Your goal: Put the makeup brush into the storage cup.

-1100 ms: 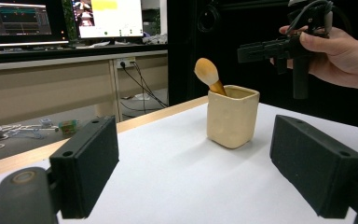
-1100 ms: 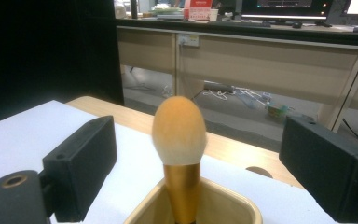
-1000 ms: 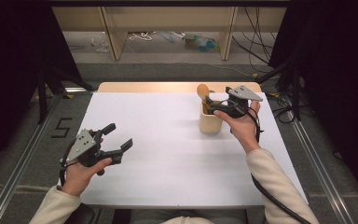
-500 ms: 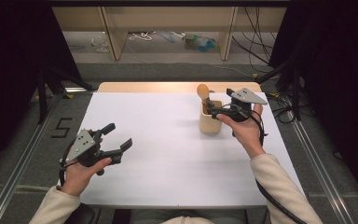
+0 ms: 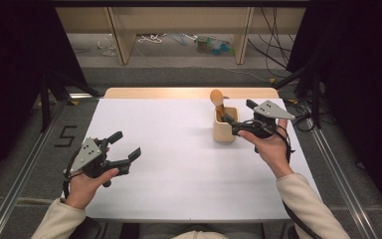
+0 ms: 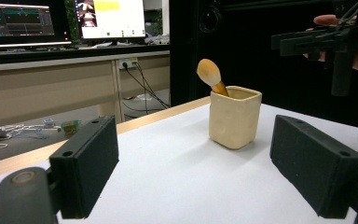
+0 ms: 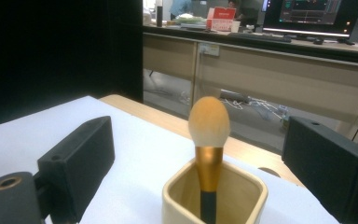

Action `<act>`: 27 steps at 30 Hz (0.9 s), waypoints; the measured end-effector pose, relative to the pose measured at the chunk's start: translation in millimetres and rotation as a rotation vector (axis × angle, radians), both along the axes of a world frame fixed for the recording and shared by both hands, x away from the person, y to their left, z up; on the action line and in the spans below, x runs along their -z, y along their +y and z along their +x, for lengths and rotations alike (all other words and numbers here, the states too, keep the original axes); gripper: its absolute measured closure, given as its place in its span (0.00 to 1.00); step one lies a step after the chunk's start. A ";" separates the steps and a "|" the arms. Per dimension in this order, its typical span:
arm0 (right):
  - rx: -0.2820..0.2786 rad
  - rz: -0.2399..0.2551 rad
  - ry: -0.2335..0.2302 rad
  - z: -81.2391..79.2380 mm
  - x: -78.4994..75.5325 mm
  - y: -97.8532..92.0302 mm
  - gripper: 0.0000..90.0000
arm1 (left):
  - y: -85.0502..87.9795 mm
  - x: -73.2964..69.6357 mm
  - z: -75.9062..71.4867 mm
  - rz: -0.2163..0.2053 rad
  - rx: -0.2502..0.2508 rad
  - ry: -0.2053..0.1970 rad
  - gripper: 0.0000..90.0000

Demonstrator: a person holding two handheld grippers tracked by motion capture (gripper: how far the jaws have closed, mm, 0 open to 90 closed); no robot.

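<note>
Left gripper (image 5: 125, 145) sits low near the front-left of the white table (image 5: 179, 189), jaws spread wide with nothing between them, aimed across the table toward the cup; right gripper (image 5: 238, 123) is held just beside the cup's right side, jaws likewise apart and empty, pads flanking the brush head in its own view without touching it. Beige square cup (image 5: 225, 127) stands upright right of centre toward the far edge; makeup brush (image 7: 209, 140) rests inside it, handle down, gold ferrule and tan bristle head leaning above the rim.
</note>
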State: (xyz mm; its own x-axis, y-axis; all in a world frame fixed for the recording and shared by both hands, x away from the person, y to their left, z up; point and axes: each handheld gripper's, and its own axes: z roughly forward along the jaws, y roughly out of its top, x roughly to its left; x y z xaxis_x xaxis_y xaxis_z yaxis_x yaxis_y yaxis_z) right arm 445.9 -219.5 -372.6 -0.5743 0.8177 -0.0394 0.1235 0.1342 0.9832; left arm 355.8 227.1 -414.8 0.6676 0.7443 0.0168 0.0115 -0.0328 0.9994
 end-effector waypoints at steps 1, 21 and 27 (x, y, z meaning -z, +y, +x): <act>-0.003 -0.012 -0.011 -1.4 0.1 -1.3 0.11 | 0.0 -0.1 0.0 0.000 0.000 -0.001 0.17; -0.105 -0.042 -0.010 -40.6 3.5 -12.2 0.11 | 0.7 -0.2 0.1 0.004 -0.001 -0.007 0.17; -0.123 -0.045 -0.013 -49.5 5.9 -16.6 0.12 | 0.8 -0.5 -0.6 0.004 -0.004 -0.004 0.17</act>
